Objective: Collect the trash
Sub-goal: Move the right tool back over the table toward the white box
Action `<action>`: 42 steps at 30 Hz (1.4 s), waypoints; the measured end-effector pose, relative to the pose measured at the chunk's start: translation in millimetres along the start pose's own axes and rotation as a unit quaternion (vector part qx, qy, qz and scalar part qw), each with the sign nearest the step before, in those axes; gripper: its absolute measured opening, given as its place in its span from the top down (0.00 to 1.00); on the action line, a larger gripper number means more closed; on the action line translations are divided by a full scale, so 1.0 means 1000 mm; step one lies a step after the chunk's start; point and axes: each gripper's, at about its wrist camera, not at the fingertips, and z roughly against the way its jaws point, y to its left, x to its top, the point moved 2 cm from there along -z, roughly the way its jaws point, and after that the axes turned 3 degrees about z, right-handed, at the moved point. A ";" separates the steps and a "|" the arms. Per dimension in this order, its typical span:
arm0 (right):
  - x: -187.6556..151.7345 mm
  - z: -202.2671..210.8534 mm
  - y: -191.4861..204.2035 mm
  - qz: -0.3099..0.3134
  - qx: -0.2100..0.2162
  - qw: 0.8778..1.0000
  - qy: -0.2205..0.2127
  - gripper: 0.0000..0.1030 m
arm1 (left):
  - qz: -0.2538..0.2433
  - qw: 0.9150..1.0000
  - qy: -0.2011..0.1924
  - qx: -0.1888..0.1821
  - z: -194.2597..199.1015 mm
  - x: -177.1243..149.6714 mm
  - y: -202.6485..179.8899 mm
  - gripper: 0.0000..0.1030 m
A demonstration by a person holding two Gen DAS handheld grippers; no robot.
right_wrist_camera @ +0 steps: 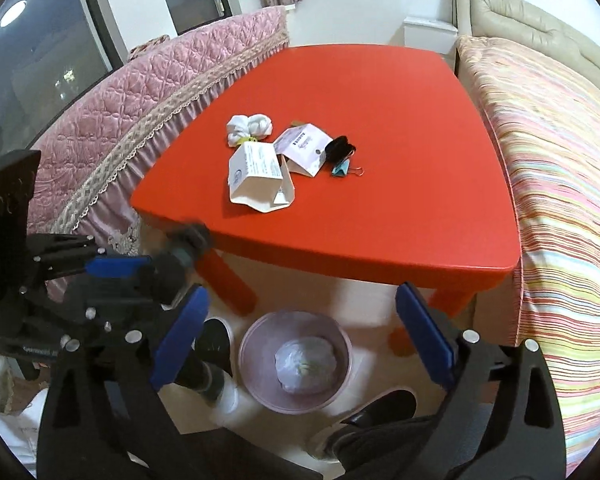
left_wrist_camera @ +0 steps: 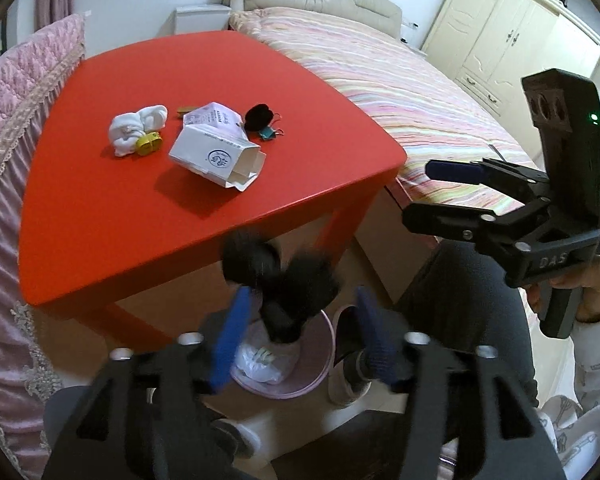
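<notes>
1. We see the pink bin (right_wrist_camera: 296,364) on the floor below the near edge of the red surface (right_wrist_camera: 380,120). It already holds a crumpled whitish bundle (right_wrist_camera: 306,364), so some trash looks collected.

2. Our left gripper (left_wrist_camera: 296,344) hangs above the bin with its fingers apart. A blurred dark fuzzy object (left_wrist_camera: 278,276) sits between and just ahead of them, over the bin; we think it is dropping in, though the blur keeps us from saying whether the pads touch it.

3. Our right gripper (right_wrist_camera: 300,336) is also over the bin, its fingers spread wide with nothing between them.

4. Left on the surface: an open white carton (right_wrist_camera: 258,178), a second white package (right_wrist_camera: 302,150), a white cloth bundle (right_wrist_camera: 248,128) with a yellow item (left_wrist_camera: 148,143) beside it, a black pouch (right_wrist_camera: 340,148) and a teal binder clip (right_wrist_camera: 342,168).

5. We judge the job partly done; which leftovers count as trash is unclear.
</notes>
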 end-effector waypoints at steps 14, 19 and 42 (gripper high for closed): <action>0.000 -0.004 0.006 -0.003 0.027 1.000 -0.001 0.05 | 0.029 0.998 -0.026 0.045 0.007 0.003 0.023 0.07; 0.002 -0.007 0.009 0.000 0.028 1.000 0.002 0.05 | 0.039 0.997 -0.032 0.055 0.009 0.005 0.030 0.07; 0.101 -0.073 0.036 0.092 0.034 0.993 0.062 0.05 | 0.058 0.993 -0.063 0.081 0.030 0.014 0.059 0.07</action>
